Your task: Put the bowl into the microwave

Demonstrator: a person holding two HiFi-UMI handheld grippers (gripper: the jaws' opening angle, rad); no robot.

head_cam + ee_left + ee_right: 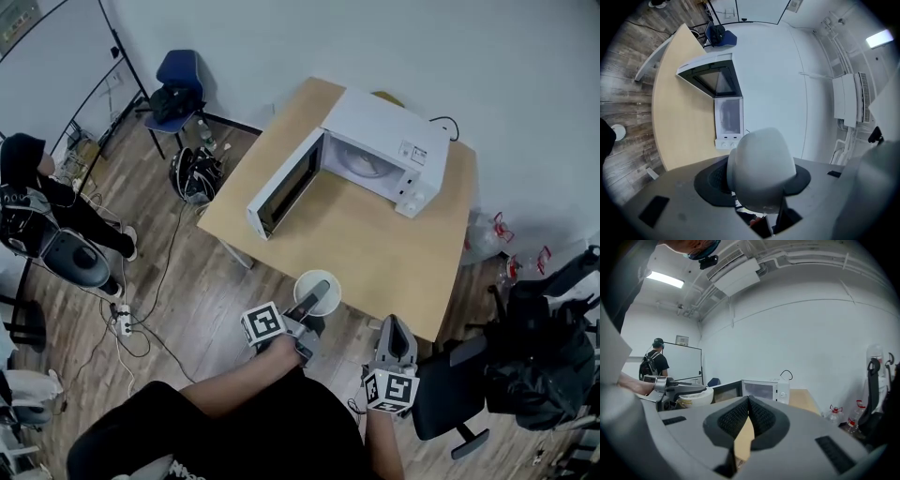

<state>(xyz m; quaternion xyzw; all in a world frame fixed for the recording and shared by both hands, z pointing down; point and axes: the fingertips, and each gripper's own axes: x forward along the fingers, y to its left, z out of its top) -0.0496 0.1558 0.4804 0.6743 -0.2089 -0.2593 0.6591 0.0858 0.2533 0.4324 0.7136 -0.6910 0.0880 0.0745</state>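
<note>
1. Your left tongs (pixel 315 300) grip the white bowl (pixel 305 283) by its rim, at the bench's (pixel 375 248) near edge, lower centre.
2. Your right tongs (pixel 395 330) are closed and empty.
3. The microwave (pixel 375 150) stands open at upper centre.

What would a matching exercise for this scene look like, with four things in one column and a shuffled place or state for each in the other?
Things:
1. bowl
2. microwave door
3. right gripper
4. blue chair

Places or states:
A. on the floor, away from the table
B. swung open
C. held in the left gripper
D. fingers together, nothing between them

Pairs: 1-C, 2-B, 3-D, 4-A
</note>
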